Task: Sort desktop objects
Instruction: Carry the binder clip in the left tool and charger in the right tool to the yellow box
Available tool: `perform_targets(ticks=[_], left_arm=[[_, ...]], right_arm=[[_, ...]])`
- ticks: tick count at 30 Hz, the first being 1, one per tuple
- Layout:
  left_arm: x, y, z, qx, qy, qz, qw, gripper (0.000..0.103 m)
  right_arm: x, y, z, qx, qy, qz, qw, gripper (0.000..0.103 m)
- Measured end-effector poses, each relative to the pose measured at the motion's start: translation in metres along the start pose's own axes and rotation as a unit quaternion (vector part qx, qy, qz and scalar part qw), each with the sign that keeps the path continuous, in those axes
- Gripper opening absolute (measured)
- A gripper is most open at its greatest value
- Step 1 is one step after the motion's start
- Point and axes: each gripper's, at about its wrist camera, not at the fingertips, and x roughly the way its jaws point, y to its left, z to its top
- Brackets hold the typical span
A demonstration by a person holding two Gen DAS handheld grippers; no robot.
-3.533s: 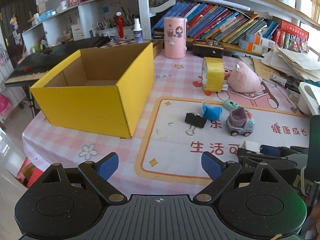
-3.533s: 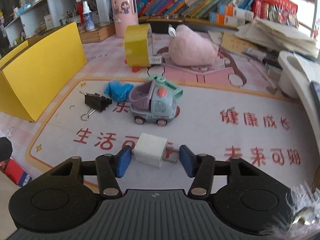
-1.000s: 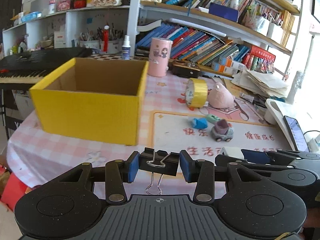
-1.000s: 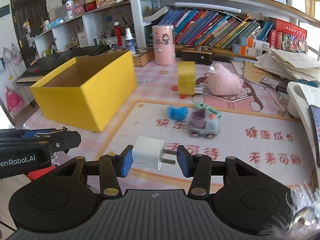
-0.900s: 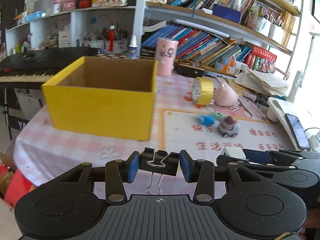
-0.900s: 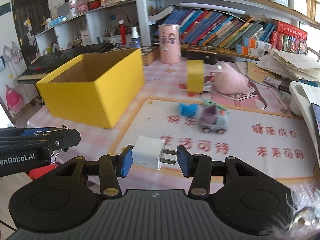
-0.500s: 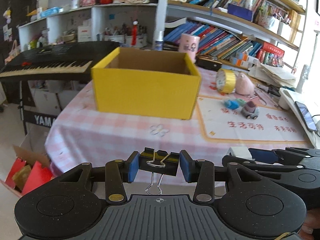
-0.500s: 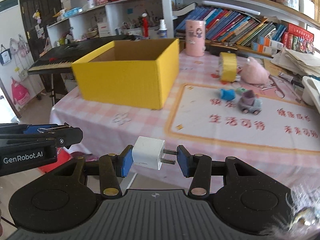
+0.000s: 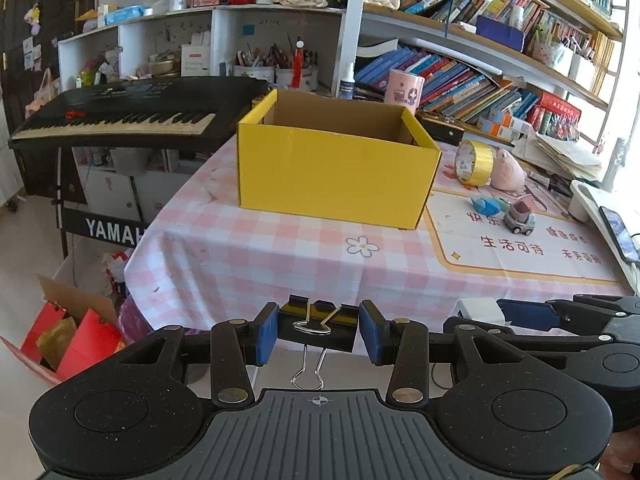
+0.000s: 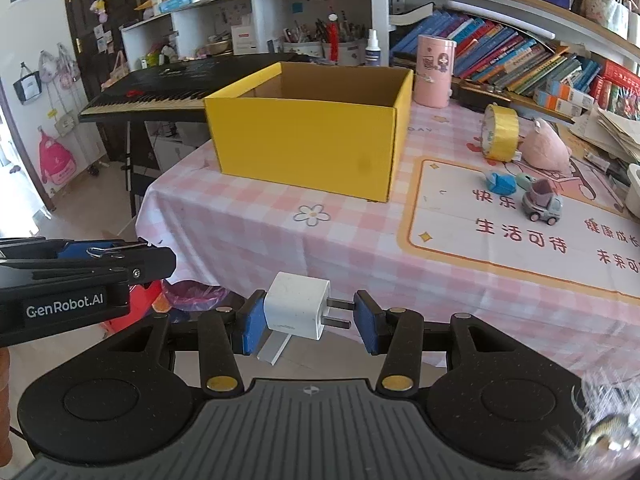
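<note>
My left gripper (image 9: 319,332) is shut on a black binder clip (image 9: 318,327), held off the near edge of the table. My right gripper (image 10: 308,316) is shut on a white plug adapter (image 10: 297,311), also off the near edge, to the right of the left gripper (image 10: 116,258). The open yellow cardboard box (image 9: 336,168) stands on the pink checked tablecloth ahead; it also shows in the right wrist view (image 10: 312,136). A yellow tape roll (image 9: 474,162), pink plush (image 9: 508,174), blue item (image 9: 486,205) and toy truck (image 9: 520,220) lie right of the box.
A black keyboard (image 9: 132,112) stands left of the table. Bookshelves (image 9: 500,80) run behind. A pink cup (image 9: 403,87) stands behind the box. A phone (image 9: 618,234) lies at the right edge. Red bags (image 9: 80,340) sit on the floor at the left.
Both grippers have pulled back from the table and moved left, each still holding its object. The box and table now look farther away.
</note>
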Motion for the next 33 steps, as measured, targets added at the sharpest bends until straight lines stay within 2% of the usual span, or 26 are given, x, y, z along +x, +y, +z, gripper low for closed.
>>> perform_targets(ticks=[21, 33], left_arm=[[-0.007, 0.023, 0.002, -0.016, -0.012, 0.015, 0.9997, 0.042], [-0.003, 0.028, 0.017, -0.020, -0.020, 0.020, 0.9994, 0.042]], right_arm=[[0.004, 0.021, 0.006, -0.017, -0.004, 0.012, 1.000, 0.044], [0.015, 0.024, 0.021, -0.026, -0.010, 0.025, 0.999, 0.044]])
